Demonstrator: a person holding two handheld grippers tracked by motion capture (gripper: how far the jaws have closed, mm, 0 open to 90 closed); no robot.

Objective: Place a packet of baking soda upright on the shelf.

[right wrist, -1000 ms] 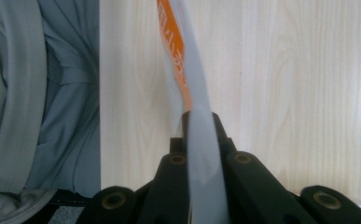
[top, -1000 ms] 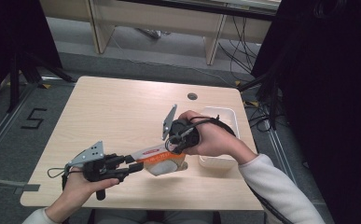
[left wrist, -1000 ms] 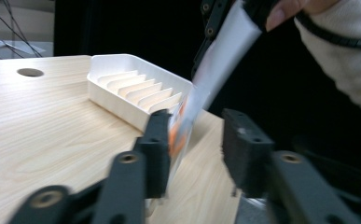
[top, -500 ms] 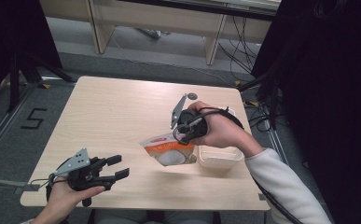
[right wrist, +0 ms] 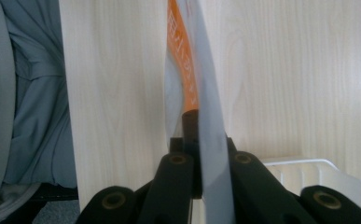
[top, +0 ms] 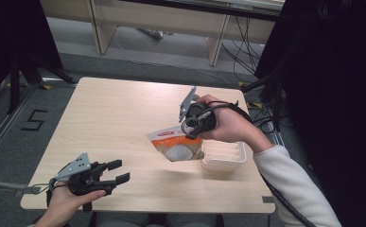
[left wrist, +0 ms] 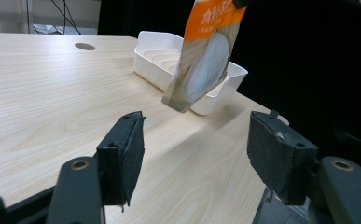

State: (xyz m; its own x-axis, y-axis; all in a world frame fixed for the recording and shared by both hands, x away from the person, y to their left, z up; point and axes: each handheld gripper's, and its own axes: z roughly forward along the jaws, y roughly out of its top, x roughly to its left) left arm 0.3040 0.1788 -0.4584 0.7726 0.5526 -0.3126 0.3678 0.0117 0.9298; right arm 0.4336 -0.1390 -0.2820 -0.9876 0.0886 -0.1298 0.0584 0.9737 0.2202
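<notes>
An orange and white food pouch (top: 175, 144) hangs above the table, pinched at its top edge by my right gripper (top: 192, 133), which is shut on it. In the right gripper view the pouch (right wrist: 197, 93) runs edge-on between the closed jaws. A white ridged tray (top: 222, 156) sits just right of the pouch. In the left gripper view the pouch (left wrist: 206, 56) dangles in front of the tray (left wrist: 215, 95). My left gripper (top: 117, 171) is open near the table's front left corner, with nothing between its pads (left wrist: 122, 156).
The light wooden table (top: 114, 118) has a round cable hole (left wrist: 85, 46) near its far edge. Desk legs and cables stand on the floor behind. A dark curtain hangs at the right. A floor marking "5" lies left of the table.
My left gripper let go of the pouch and drew back to the front left corner, open. The right gripper carried the pouch up and rightwards, close to the tray.
</notes>
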